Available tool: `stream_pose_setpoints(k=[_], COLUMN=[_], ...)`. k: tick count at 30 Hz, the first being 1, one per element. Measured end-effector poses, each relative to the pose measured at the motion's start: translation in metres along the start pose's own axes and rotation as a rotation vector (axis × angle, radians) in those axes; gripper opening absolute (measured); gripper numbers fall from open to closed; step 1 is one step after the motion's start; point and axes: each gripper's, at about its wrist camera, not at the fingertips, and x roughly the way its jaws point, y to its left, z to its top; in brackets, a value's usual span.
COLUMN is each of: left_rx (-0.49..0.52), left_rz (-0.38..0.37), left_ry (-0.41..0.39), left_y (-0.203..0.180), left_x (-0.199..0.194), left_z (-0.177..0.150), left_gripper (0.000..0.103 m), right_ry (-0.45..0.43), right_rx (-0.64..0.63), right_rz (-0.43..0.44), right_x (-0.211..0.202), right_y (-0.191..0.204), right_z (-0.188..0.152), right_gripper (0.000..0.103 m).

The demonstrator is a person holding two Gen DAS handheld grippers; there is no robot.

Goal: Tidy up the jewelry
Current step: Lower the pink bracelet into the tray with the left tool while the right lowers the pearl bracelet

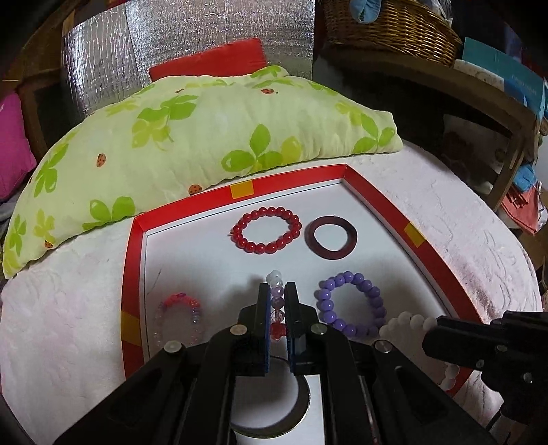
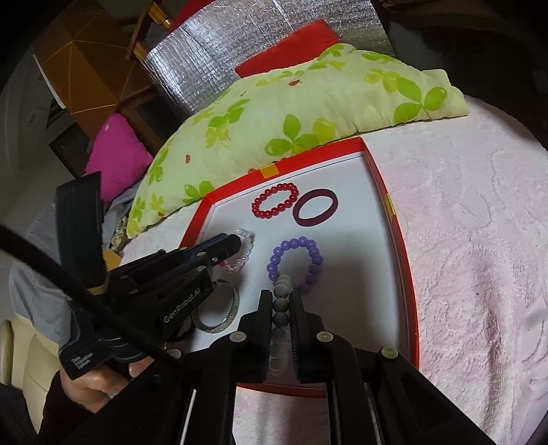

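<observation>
- left gripper (image 1: pixel 276 301) pinching pastel bead bracelet (image 1: pixel 276 291) over red-rimmed tray (image 1: pixel 376 202)
- right gripper (image 2: pixel 283 301) pinching white bead bracelet (image 2: pixel 283 291) (near tray's front edge)
- purple bead bracelet (image 1: pixel 349 303) lying between them

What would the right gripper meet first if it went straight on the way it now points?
Probably the purple bracelet. The right gripper, shut on a white bracelet, points down and forward over the tray, and the purple beads lie just past its tips. Depth is unclear, so it might strike the tray floor first.

Glossy red beads (image 1: pixel 266 230); wicker basket (image 1: pixel 387 30)
</observation>
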Motion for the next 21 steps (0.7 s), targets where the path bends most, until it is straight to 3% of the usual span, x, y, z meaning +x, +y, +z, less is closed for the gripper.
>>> stream_pose_setpoints(k=[12,14,18,21], left_rx=[0.009,0.017,0.028,0.04], left_rz=[0.033,0.043,0.061,0.074], left_ry=[0.011,0.016,0.006,-0.004], left_y=[-0.0017,-0.0027,-0.0051,-0.007], left_x=[0.0006,0.0007,-0.0022,-0.0051], left_z=[-0.0021,-0.0027,-0.0032,-0.0033], left_gripper=[0.009,0.013,0.032,0.035], right_ry=[0.005,-0.001,-0.01,-0.014], right_rx=[0.03,0.029,0.022,0.022], right_rz=[-0.048,-0.052,-0.052,-0.05], right_x=[0.003,0.0021,-0.0014,-0.0033], right_y=[-0.0092,-0.0094,-0.0082,-0.0078], right_z=[0.0023,0.0027,0.0027,0.0025], right_gripper=[0.013,0.013,0.013,0.013])
